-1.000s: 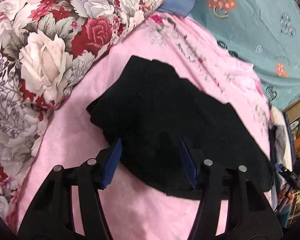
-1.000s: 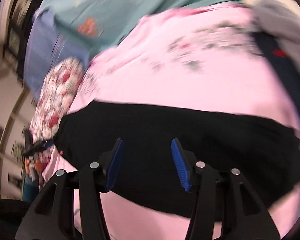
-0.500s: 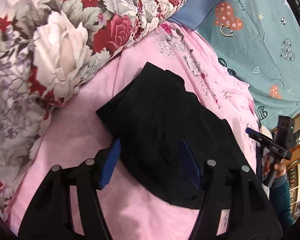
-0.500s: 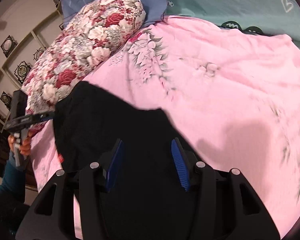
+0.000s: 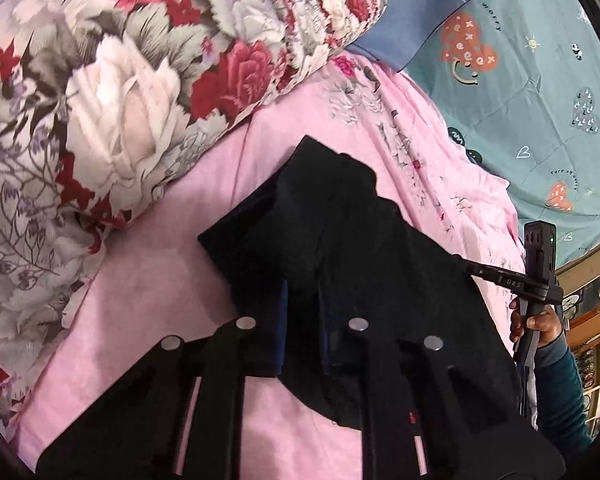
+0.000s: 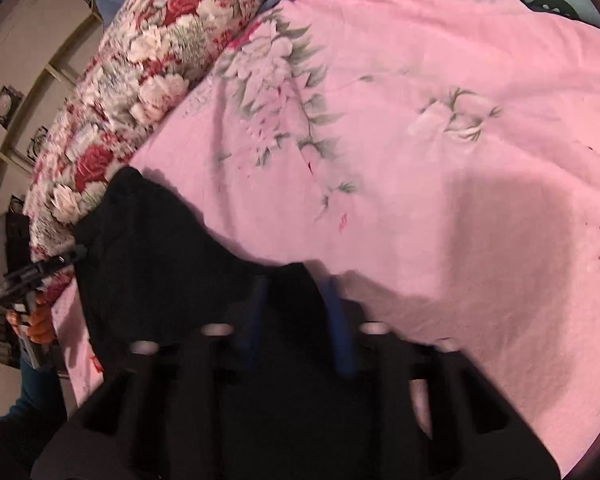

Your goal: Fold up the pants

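Black pants (image 5: 340, 220) lie partly folded on a pink bedspread (image 5: 172, 280). In the left wrist view my left gripper (image 5: 302, 300) has its jaws closing tight on a bunched fold at the near edge of the pants, cloth pinched between the blue pads. The right wrist view, slightly blurred, shows my right gripper (image 6: 296, 292) closing the same way on the pants (image 6: 148, 240) at their right-hand corner, with cloth between its pads. A hand holds the right gripper at the right edge of the left wrist view (image 5: 500, 276).
A rolled floral quilt (image 5: 120, 92) lies along the left of the pink bedspread (image 6: 420, 160). A teal sheet with hearts (image 5: 532, 92) and a blue pillow (image 5: 420, 8) are behind. Wooden furniture (image 5: 592, 312) stands off the bed's right side.
Both grippers went from wide open over the pants to shut on the cloth. The right gripper swept across the bed to the pants' right end; the left stayed put.
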Action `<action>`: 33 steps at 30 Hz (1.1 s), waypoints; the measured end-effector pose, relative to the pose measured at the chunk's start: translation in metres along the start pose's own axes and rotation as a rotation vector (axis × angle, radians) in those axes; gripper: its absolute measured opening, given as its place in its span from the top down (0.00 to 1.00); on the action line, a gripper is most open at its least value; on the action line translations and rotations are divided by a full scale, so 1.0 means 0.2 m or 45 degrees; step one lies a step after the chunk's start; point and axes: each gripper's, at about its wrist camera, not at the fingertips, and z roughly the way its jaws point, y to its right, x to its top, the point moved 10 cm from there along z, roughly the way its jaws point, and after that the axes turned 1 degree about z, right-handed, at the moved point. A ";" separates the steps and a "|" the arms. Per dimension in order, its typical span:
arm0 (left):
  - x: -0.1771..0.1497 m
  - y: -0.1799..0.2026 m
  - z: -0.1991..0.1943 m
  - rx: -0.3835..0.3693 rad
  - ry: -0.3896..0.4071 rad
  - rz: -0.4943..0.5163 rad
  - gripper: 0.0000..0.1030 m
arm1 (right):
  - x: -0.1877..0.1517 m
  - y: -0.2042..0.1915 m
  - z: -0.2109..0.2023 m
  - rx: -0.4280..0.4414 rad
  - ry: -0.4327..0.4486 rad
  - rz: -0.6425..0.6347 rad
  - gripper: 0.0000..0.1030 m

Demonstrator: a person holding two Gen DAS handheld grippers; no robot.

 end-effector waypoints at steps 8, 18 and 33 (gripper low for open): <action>0.07 -0.08 -0.06 -0.008 0.055 -0.090 0.90 | 0.08 -0.13 -0.09 -0.003 0.074 -0.062 0.99; -0.01 -0.14 -0.05 0.137 -0.023 0.008 0.86 | 0.04 -0.09 -0.12 -0.239 0.133 -0.107 0.54; -0.18 0.13 -0.02 0.188 -0.064 0.273 0.56 | -0.81 -0.70 0.00 0.441 -0.148 0.030 0.50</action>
